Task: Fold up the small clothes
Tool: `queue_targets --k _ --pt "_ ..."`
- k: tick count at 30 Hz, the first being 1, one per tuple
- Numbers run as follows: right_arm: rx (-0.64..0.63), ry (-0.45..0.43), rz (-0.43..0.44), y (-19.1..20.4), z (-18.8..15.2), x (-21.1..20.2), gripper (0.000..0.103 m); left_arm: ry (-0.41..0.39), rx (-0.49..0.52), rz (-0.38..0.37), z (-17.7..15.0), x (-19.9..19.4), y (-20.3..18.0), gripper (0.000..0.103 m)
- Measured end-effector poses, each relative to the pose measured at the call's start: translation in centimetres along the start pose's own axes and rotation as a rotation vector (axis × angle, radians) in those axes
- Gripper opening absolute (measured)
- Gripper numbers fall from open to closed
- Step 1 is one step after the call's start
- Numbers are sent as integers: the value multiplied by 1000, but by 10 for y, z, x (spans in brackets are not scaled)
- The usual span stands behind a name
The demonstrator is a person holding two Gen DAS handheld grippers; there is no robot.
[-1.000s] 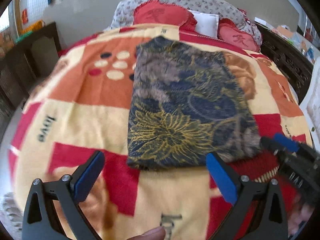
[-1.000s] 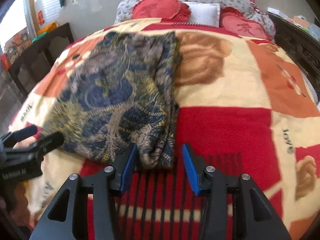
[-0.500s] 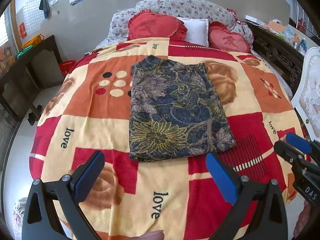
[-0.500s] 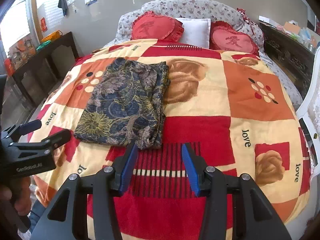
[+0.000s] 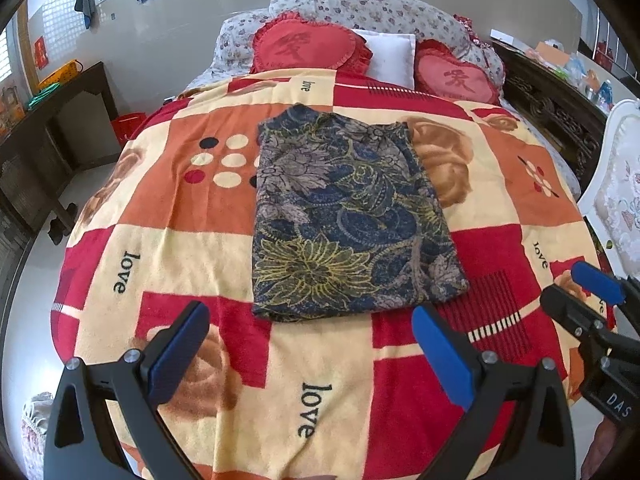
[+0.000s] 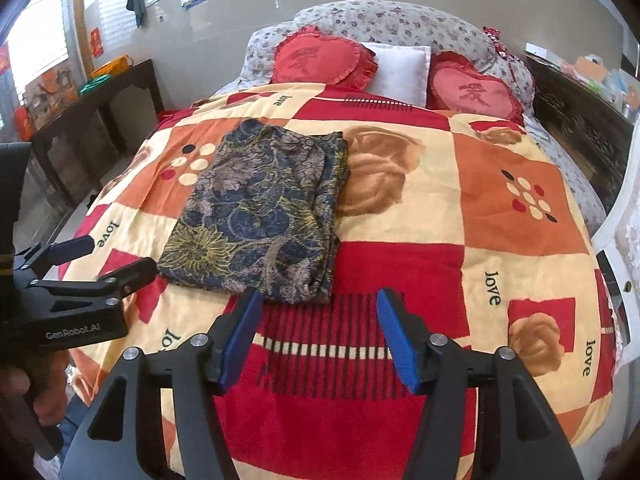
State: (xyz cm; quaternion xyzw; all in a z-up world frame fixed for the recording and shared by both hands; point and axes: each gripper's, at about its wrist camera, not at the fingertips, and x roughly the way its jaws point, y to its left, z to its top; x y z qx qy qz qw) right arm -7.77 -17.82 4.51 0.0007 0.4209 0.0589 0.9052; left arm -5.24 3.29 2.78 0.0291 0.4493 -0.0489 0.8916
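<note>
A folded dark blue garment with gold and grey flower print (image 5: 344, 216) lies flat on the patchwork bed blanket (image 5: 168, 248); it also shows in the right wrist view (image 6: 264, 216). My left gripper (image 5: 310, 350) is open and empty, held back above the blanket's near edge, short of the garment. My right gripper (image 6: 318, 334) is open and empty, just short of the garment's near right corner. The right gripper also shows at the right edge of the left wrist view (image 5: 588, 296). The left gripper shows at the left of the right wrist view (image 6: 104, 260).
Two red heart cushions (image 5: 308, 46) and a white pillow (image 5: 390, 56) lie at the bed's head. A dark wooden desk (image 5: 44, 120) stands left of the bed. A white upholstered chair (image 5: 616, 196) and a dark carved cabinet (image 5: 560, 108) stand on the right.
Both grippers have pulled back and up from the garment, which lies folded and released. The right gripper's jaws have opened wider. The view now takes in the whole bed.
</note>
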Motion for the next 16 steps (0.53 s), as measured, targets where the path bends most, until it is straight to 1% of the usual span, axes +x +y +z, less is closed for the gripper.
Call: queue_targets --k 9,16 --pt "-2 1 6 2 1 -1 80 7 -6 -1 0 1 0 103" --pt "-1 6 10 2 1 0 80 8 -62 -35 -3 2 4 103"
